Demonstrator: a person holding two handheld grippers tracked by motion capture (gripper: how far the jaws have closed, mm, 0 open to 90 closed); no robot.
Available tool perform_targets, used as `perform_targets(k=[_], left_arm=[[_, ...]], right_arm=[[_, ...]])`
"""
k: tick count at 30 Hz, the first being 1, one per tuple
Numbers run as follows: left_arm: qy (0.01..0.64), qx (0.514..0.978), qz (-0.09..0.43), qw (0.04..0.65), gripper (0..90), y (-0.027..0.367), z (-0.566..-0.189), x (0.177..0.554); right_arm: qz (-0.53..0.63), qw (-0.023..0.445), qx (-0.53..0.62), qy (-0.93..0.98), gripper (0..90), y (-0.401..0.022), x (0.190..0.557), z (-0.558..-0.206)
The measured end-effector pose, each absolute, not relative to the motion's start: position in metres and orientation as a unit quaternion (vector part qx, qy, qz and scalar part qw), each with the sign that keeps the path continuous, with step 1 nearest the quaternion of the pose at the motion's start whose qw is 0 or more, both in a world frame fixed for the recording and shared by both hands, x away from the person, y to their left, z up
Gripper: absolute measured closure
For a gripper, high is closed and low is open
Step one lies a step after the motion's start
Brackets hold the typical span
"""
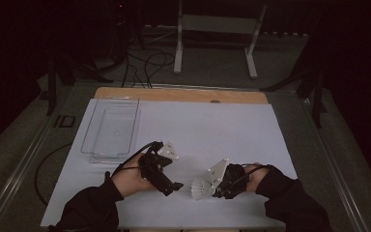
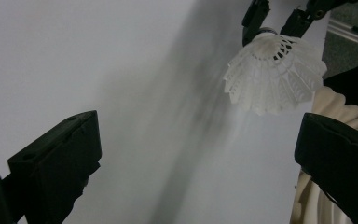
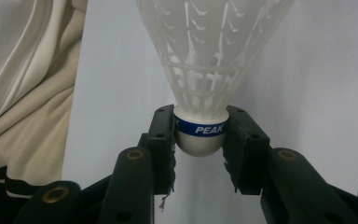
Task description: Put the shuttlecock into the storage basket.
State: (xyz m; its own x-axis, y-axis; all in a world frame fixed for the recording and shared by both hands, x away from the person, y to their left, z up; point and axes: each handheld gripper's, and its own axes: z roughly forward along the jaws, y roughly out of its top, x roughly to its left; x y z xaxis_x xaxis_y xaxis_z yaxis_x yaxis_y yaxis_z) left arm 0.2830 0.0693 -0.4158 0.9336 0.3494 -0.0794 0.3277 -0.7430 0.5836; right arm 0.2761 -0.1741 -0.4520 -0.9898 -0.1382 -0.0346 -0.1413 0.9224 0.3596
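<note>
The right gripper (image 3: 200, 135) clamps its jaws on the shuttlecock (image 3: 201, 133) by its cork; the left gripper (image 2: 196, 154), jaws spread, should approach the skirt gently, avoiding crushing.

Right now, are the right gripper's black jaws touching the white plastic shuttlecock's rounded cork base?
Touching. The right gripper view shows the right gripper with both jaws pressed against the shuttlecock at its blue band.

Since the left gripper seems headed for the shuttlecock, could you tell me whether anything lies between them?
Nothing visible does. The left gripper, jaws open, faces the shuttlecock, whose cork the right gripper clamps; between them is bare white table.
</note>
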Motion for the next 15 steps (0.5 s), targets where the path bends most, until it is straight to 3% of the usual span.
perform_targets(k=[8, 15], left_arm=[[0.166, 0.936, 0.005, 0.31, 3.8, 0.056, -0.418, 0.284], [0.154, 0.938, -0.016, 0.31, 11.8, 0.049, -0.427, 0.289]], right_arm=[[0.183, 0.005, -0.076, 0.98, 65.6, -0.17, 0.274, -0.451], [0.182, 0.004, -0.073, 0.981, 65.6, -0.168, 0.274, -0.45]])
